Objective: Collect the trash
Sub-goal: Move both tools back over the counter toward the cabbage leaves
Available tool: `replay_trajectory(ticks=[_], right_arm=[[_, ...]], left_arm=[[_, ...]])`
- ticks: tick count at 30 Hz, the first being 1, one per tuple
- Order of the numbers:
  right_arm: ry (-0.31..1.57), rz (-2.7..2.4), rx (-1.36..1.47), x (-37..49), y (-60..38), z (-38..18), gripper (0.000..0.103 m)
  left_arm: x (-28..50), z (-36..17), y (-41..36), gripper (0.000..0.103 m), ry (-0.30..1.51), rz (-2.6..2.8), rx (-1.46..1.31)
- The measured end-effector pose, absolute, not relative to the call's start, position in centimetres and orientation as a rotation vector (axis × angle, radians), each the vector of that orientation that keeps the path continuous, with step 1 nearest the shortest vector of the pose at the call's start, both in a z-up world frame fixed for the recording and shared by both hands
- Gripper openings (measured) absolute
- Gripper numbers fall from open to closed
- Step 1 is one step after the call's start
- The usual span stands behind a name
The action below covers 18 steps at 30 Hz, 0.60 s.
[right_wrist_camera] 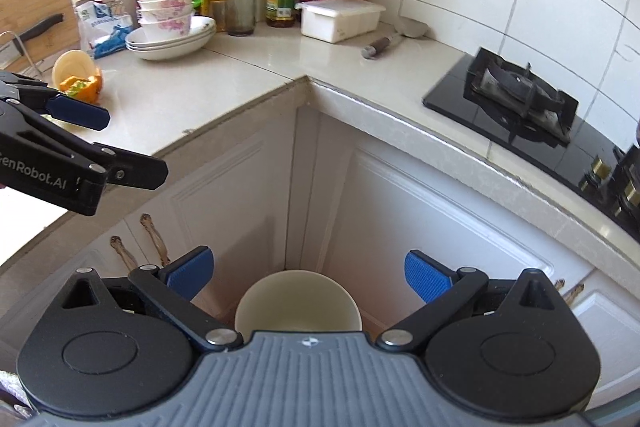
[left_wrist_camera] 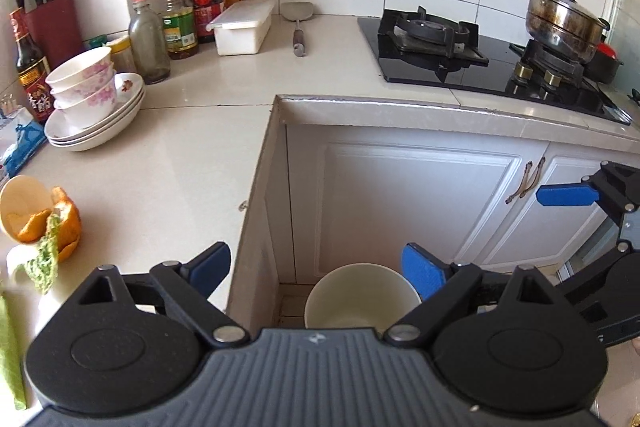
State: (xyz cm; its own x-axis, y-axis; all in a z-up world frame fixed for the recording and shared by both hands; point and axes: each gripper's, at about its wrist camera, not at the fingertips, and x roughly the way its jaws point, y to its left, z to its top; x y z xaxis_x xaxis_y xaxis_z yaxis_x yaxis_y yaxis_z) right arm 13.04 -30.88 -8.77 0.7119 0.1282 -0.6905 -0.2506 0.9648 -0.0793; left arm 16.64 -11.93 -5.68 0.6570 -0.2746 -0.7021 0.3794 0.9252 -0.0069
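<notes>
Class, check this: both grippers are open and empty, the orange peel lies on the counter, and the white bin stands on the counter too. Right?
Not quite. The white bin stands on the floor in the cabinet corner, below the counter, as the right wrist view shows. The rest holds: both grippers open, orange peel on the counter.

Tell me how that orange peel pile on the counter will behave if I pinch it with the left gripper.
The orange peel looks like curled loose pieces, so it is probably light and may come apart, leaving bits behind. The green leafy scrap draped over it looks limp and would likely dangle or slip off. The left gripper, open, would probably do better scooping from the pile's edge.
</notes>
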Motion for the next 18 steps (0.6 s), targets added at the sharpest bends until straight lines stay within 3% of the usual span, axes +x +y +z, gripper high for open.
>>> replay_trajectory(ticks=[18], right_arm=[[0.704, 0.577, -0.277, 16.5, -18.3, -7.1, 0.103]], left_arm=[[13.5, -6.1, 3.2, 0.093, 0.765, 0.086, 0.004]])
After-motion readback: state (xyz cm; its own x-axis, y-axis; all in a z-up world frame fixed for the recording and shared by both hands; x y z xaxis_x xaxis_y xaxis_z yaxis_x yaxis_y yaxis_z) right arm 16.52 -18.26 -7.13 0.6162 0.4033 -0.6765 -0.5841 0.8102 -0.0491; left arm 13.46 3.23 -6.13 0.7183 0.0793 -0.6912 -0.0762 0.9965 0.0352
